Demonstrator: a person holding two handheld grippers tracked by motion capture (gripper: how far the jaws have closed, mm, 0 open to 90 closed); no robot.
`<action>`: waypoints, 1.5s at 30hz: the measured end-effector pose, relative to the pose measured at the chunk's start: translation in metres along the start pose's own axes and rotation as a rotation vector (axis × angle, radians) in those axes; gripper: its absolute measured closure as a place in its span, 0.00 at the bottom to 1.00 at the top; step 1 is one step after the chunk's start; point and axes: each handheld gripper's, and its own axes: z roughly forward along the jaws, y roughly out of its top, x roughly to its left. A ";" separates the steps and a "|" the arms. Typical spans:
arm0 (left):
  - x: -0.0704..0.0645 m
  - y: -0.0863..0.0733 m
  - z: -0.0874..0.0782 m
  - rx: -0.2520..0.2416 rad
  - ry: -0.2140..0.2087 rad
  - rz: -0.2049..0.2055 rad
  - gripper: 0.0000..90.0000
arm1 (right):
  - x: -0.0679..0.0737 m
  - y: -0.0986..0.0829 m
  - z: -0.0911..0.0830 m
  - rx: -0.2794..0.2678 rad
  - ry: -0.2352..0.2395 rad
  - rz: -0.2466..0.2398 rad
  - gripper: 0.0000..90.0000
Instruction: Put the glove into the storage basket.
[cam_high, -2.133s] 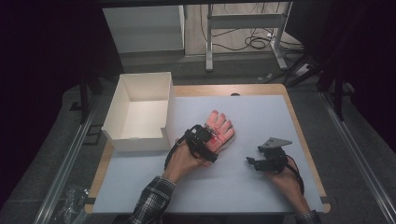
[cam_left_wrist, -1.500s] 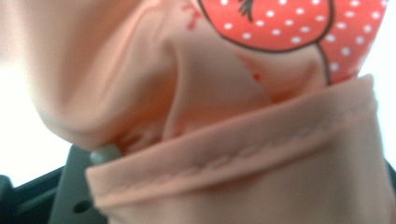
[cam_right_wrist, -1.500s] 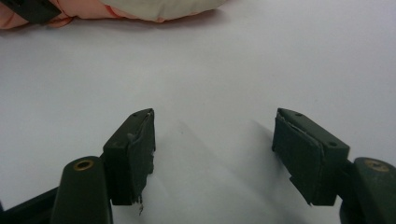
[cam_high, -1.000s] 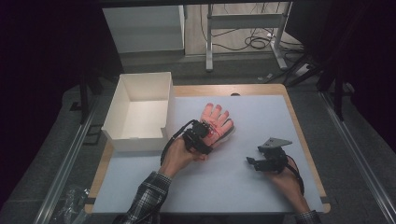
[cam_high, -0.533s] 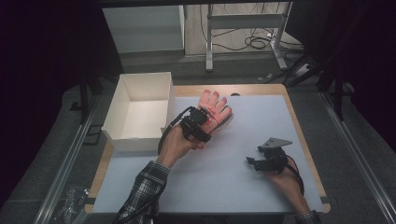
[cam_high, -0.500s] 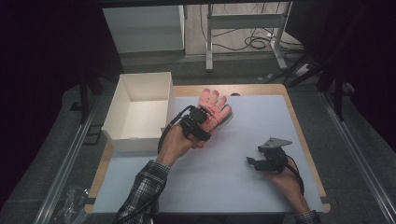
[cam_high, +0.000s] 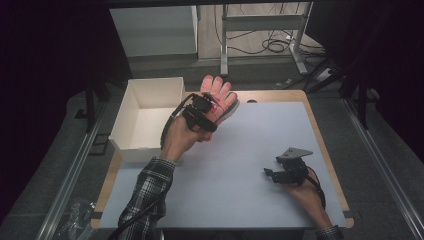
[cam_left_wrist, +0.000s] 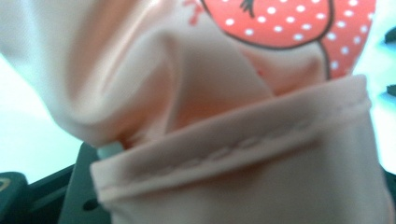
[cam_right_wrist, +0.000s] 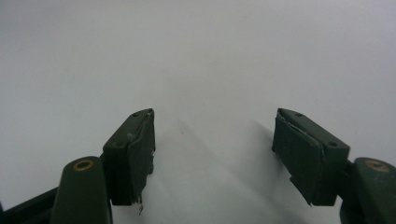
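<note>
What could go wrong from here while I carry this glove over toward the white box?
1. The left gripper appears to pinch the pink glove by the cuff hem alone; thin fabric might slip out.
2. The glove's fingers splay loose, so they could catch on the white box wall and drape over it.
3. The right gripper sits open on the mat, too far to catch a drop.

My table (cam_high: 260, 150) is a wooden top with a pale mat (cam_high: 240, 175) covering most of it. A white open box (cam_high: 145, 117) sits at its far left corner, seemingly overhanging the left edge. My right gripper (cam_high: 272, 175) appears to rest on the mat.
</note>
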 end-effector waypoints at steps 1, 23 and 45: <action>0.000 0.000 0.000 0.000 0.000 0.000 0.45 | 0.000 0.000 0.000 0.000 0.000 0.000 0.34; 0.080 -0.028 -0.053 -0.045 0.160 -0.206 0.44 | 0.000 0.000 0.000 -0.001 -0.001 -0.001 0.33; 0.127 -0.089 -0.021 0.016 0.209 -0.365 0.43 | 0.000 0.000 0.000 -0.002 -0.003 -0.002 0.33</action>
